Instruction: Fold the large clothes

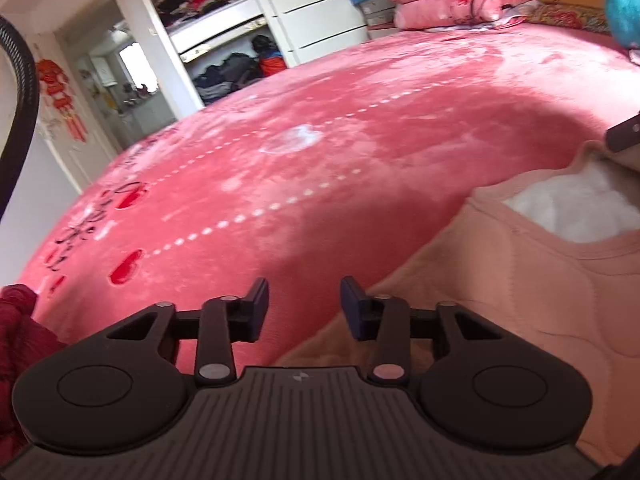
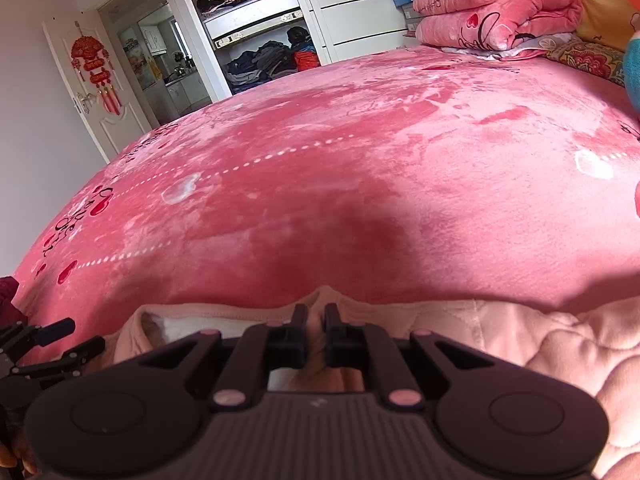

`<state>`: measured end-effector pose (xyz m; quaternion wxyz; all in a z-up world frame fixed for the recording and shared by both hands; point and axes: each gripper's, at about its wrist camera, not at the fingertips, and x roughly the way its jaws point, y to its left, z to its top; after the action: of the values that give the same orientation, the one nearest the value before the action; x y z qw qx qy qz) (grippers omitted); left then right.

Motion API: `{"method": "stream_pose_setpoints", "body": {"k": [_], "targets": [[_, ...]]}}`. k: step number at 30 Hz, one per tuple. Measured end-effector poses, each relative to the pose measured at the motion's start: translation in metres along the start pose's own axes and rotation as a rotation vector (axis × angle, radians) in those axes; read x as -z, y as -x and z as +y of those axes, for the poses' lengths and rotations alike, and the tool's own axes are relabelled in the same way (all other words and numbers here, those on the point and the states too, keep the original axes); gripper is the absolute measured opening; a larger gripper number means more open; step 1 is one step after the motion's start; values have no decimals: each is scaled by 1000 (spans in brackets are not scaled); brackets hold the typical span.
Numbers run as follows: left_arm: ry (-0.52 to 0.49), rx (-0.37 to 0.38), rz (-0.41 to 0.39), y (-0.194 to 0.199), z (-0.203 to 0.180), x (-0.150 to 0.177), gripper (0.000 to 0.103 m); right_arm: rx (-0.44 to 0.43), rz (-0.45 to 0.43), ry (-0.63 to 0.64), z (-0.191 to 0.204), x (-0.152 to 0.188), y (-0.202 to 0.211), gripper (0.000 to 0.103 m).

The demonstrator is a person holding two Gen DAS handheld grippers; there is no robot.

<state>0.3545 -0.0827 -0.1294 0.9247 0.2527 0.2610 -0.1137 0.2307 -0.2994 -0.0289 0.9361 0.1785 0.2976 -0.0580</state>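
A: How far along does the folding look?

B: Early, I'd judge. The peach quilted garment (image 1: 540, 300) lies on the bed (image 1: 320, 160), with its neckline and white fleecy lining (image 1: 580, 208) exposed. No tidy fold shows in either view, though much of the garment lies out of frame, so most of the work seems left.

A: What about the right tool (image 2: 316, 334)?

B: Its fingers are drawn nearly together, leaving only a narrow gap, and a ridge of the garment's edge rises right between and just beyond the tips. It reads as a pinch on the fabric near the neckline, with quilted cloth spreading off to its right.

A: And the left tool (image 1: 304, 306)?

B: Spread wide, with nothing between its fingers. The bare pink bed cover lies ahead of it. The garment sits to its right and passes under its right finger (image 1: 356, 308); whether that finger touches the cloth, I cannot tell.

A: Anything else close by?

B: A dark red cloth (image 1: 20, 332) at the left tool's far left, and folded pink blankets (image 2: 492, 12) well ahead of both.
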Motion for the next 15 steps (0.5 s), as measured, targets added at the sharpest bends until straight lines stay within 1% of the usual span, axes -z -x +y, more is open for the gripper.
{"method": "stream_pose_setpoints", "body": {"k": [1, 2, 3, 4, 5, 7, 8, 9, 11, 13, 14, 15], "targets": [[29, -14, 18, -8, 5, -1, 37, 2, -6, 8, 2, -1, -4, 6], [85, 5, 40, -14, 15, 0, 38, 3, -7, 15, 4, -1, -9, 6], [108, 2, 41, -16, 20, 2, 41, 4, -8, 24, 5, -1, -15, 6], [124, -7, 33, -16, 24, 3, 41, 7, -10, 29, 5, 1, -19, 6], [139, -9, 30, -15, 27, 4, 41, -4, -19, 30, 3, 4, -23, 2], [137, -10, 20, -11, 32, 5, 45, -12, -36, 45, 0, 10, -29, 0], [128, -13, 11, -9, 32, 5, 50, -23, -42, 41, -2, 12, -30, 0], [116, -18, -1, -6, 31, 4, 57, -48, -48, 20, -6, 14, -30, 0], [94, -29, -28, 2, 29, 4, 63, -97, -60, -35, -15, 15, -26, 0], [96, -32, -31, 12, 30, 2, 66, -125, -74, -89, -22, 14, -17, 2], [101, -30, -29, 19, 29, 1, 70, -112, -80, -104, -24, 13, -12, 16], [109, -19, -26, 29, 31, 1, 77, -87, -88, -109, -24, 12, -4, 46]]}}
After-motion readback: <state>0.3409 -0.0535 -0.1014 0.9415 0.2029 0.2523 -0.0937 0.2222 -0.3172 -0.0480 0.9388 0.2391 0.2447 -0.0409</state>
